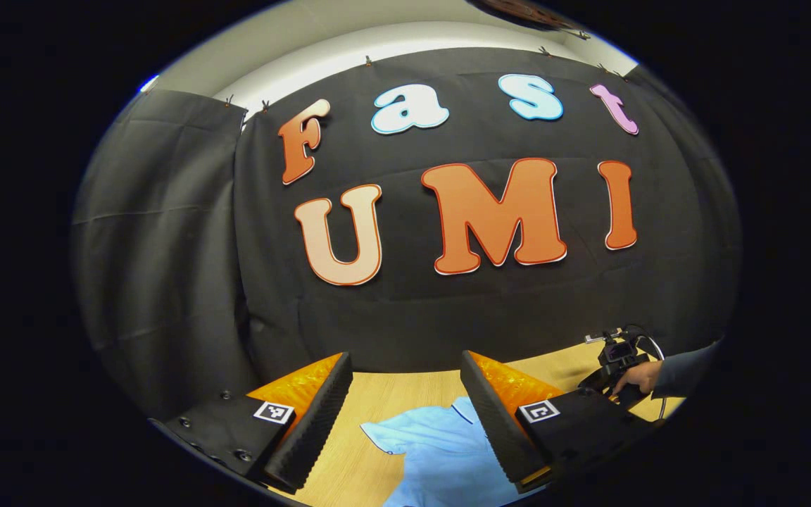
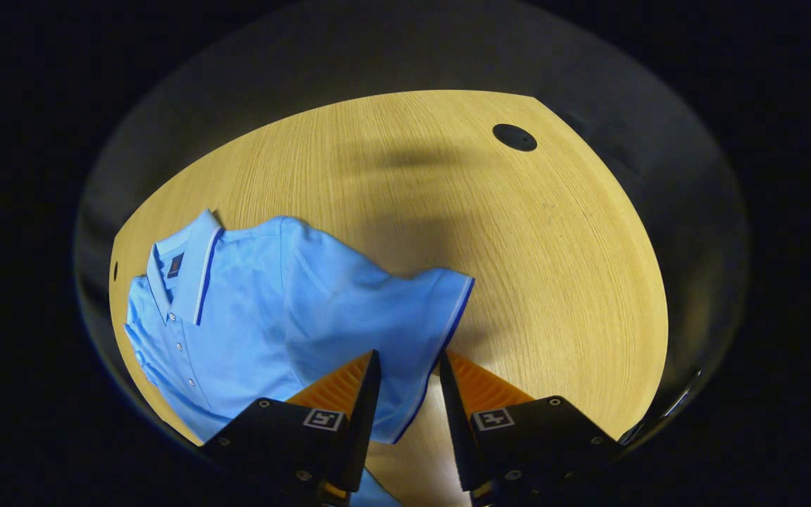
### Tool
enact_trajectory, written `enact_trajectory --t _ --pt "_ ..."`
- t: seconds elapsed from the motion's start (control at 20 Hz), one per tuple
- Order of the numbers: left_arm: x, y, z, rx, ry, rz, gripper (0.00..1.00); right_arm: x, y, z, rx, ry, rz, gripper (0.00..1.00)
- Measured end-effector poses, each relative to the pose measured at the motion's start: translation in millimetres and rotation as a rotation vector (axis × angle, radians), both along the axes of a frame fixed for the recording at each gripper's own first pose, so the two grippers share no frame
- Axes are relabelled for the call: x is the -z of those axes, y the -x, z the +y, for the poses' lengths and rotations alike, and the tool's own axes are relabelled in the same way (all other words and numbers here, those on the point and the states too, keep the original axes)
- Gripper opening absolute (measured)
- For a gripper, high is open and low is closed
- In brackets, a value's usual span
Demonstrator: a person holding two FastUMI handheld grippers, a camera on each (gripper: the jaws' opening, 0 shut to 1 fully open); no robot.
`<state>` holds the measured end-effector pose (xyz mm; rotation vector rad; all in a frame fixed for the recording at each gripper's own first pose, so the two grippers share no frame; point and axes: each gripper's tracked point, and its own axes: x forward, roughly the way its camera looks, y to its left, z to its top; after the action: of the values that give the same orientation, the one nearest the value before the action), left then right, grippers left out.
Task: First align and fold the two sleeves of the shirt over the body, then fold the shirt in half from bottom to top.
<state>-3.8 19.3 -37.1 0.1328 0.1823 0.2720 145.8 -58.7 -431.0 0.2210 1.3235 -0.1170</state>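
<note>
Currently I hold both grippers, left [image 1: 405,415] and right [image 2: 409,401], spread; right straddles the shirt [image 2: 258,317] sleeve [image 2: 412,310] hem; next, pinch it.

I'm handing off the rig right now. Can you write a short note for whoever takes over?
Left gripper: open, raised above the table, holding nothing.
Right gripper: open, its fingers straddling the hem of the shirt's sleeve, not clamped.
Light blue polo shirt: lying flat on the table, collar away from the right gripper, this sleeve spread out to the side.
Done: this sleeve not folded.
Left: fold both sleeves over the body, then fold bottom to top.
</note>
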Motion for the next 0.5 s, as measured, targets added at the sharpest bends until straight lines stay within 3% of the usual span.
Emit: enact_trajectory --t 0.1,0.15,0.25,0.5 --pt "1 0 -1 -0.007 0.004 0.004 1.0 0 -3 -3 0.011 0.002 -0.013 0.41" --pt "1 0 -2 -0.01 0.008 0.007 1.0 1 -4 -2 0.022 -0.004 -0.017 0.23" --pt "2 3 -7 -0.009 0.011 0.006 1.0 1 -4 -1 0.037 -0.033 -0.019 0.11" --pt "1 9 -8 -0.015 -0.005 0.005 1.0 -15 -13 12 0.074 -0.204 -0.064 0.04"
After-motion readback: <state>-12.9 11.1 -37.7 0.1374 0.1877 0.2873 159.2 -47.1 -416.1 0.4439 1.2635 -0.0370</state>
